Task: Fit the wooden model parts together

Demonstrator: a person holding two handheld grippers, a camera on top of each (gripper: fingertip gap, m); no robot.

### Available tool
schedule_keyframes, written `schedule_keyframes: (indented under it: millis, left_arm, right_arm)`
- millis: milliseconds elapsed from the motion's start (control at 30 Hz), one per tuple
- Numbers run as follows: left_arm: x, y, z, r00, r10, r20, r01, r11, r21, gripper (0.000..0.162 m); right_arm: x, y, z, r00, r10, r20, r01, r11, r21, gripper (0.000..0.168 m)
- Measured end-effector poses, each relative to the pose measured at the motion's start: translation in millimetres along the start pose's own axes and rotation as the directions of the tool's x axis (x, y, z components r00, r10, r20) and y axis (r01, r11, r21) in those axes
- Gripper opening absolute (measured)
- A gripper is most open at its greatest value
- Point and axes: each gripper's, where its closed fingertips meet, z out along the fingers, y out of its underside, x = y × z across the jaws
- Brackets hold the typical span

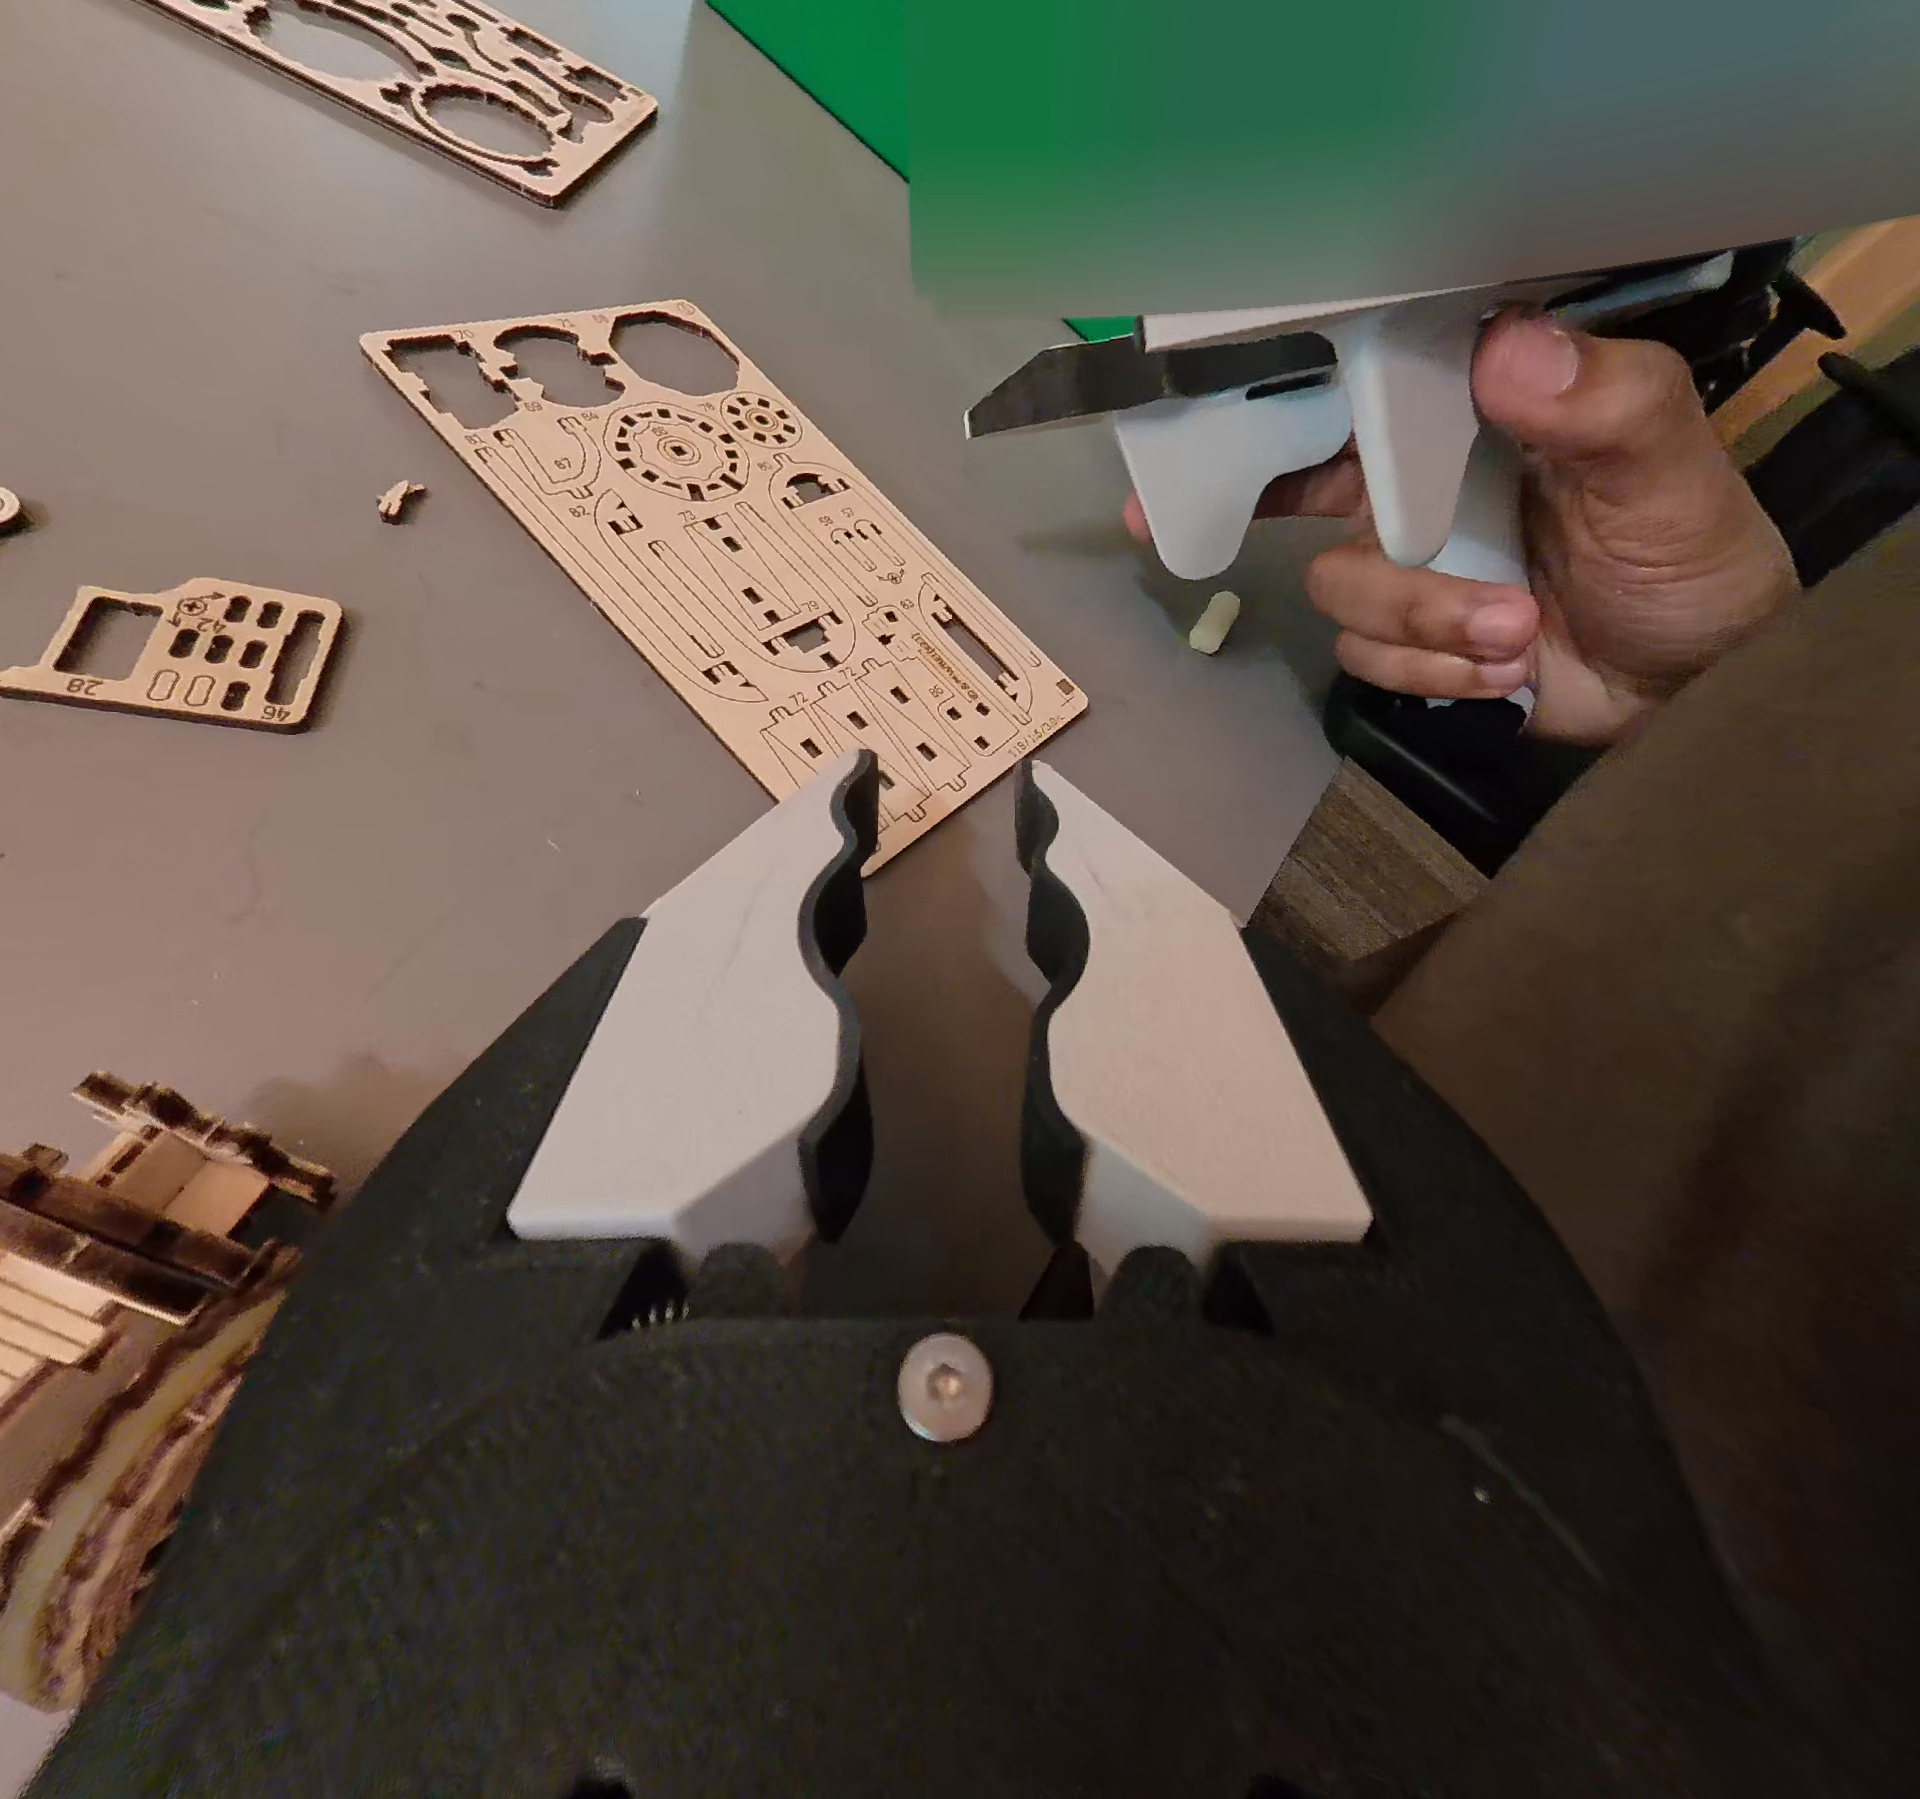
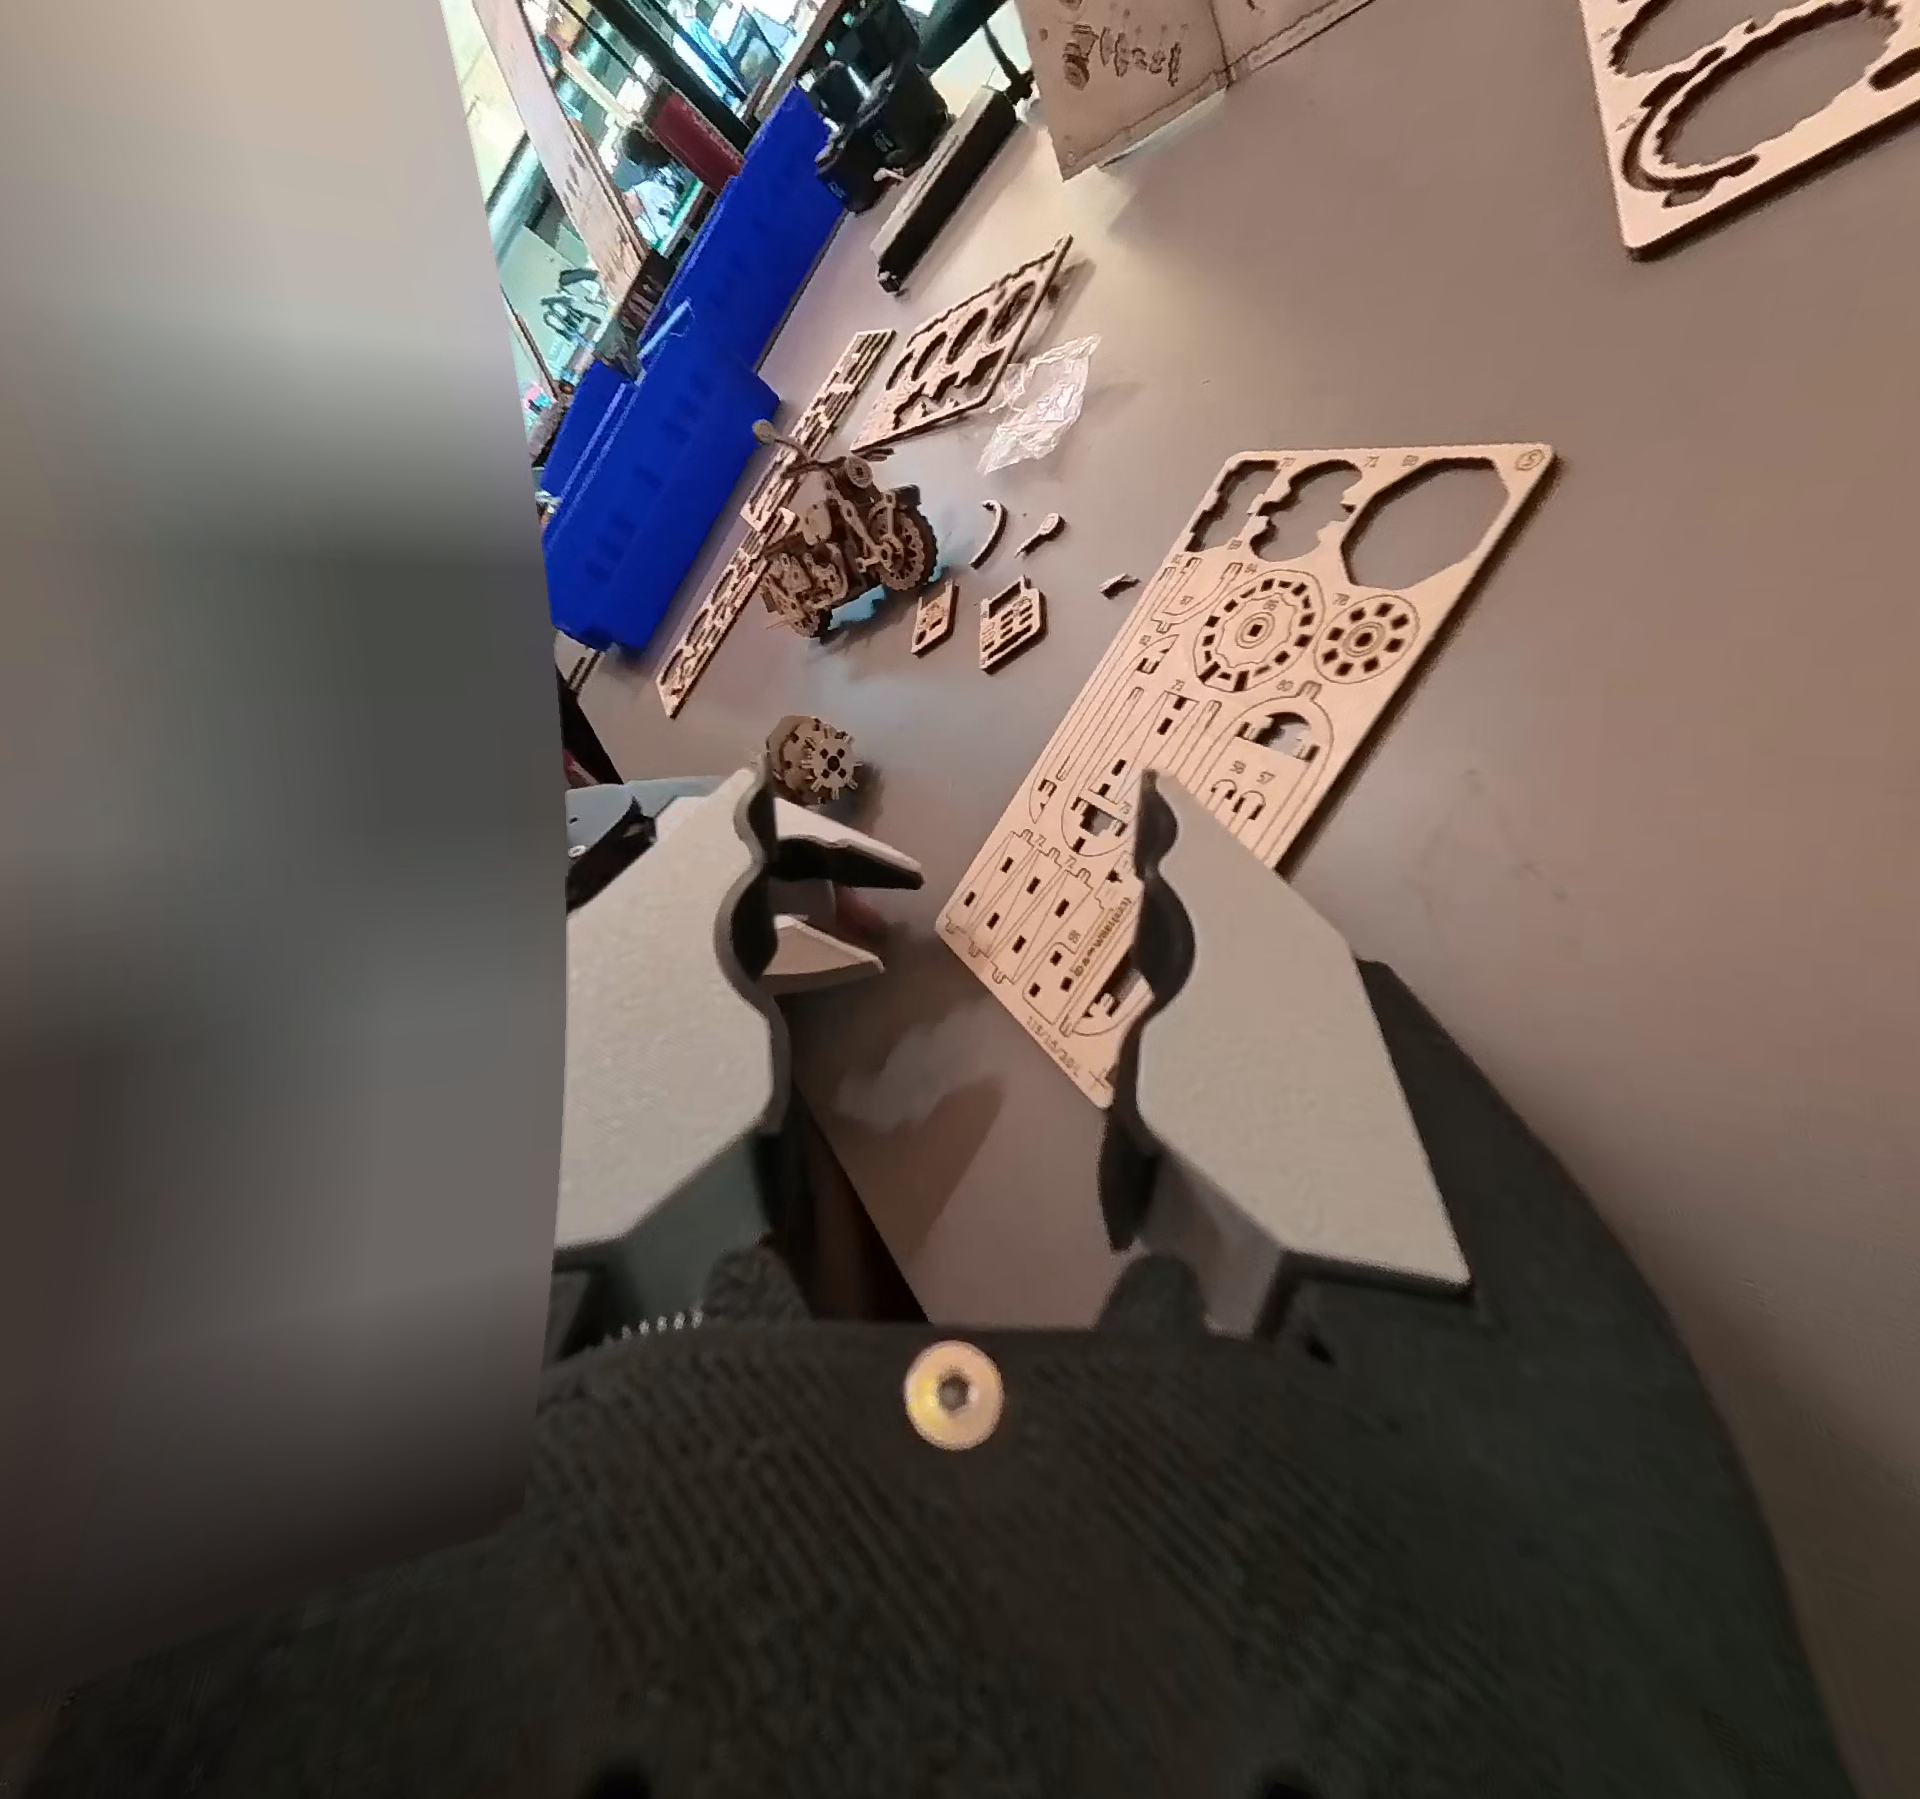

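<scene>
Grey tabletop [image 1: 260, 918] carries everything, and the part sheet [image 1: 717, 544] with uncut pieces serves as the landmark. Left of the sheet lie a small slotted offcut [image 1: 197, 653] and, nearer the camera, a half-built wooden block [image 1: 135, 1219]; beyond it sits a spent frame [image 1: 343, 24]. The left gripper [image 1: 945, 783] hovers over the sheet's near corner, jaws spread and empty. Right of the sheet, the right gripper [image 2: 951, 793] is held by a hand [image 1: 1621, 544], jaws wide apart, holding nothing. My judgement: pin the sheet flat with one gripper while the other presses a piece free (thin plywood snaps easily). Loose scraps [image 2: 1023, 528], a wooden motorcycle [image 2: 842, 544] and a small gear assembly [image 2: 816, 757] beyond the sheet leave its near edge unobstructed.
</scene>
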Motion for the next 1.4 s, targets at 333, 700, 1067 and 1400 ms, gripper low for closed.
schedule_keyframes:
  millis: [333,700,1067,1400]
  left_arm:
    - [-7,2,2,0.998,-0.05,0.031,0.05,0.998,-0.027,0.042]
    - [2,10,5,0.998,0.049,0.048,-0.045,0.995,-0.088,0.062]
    - [10,11,9,0.999,0.044,0.024,-0.041,0.995,-0.089,0.056]
    - [0,-1,6,0.996,-0.04,0.074,0.046,0.996,-0.081,0.067]
  right_arm:
    - [16,16,7,0.958,-0.165,-0.236,0.137,0.982,-0.13,0.073]
    - [28,43,15,0.891,-0.305,-0.336,0.191,0.924,-0.331,0.085]
    - [5,51,20,0.984,-0.088,-0.153,0.04,0.956,-0.292,0.077]
    - [-4,47,24,0.996,-0.006,-0.089,-0.015,0.97,-0.241,0.078]
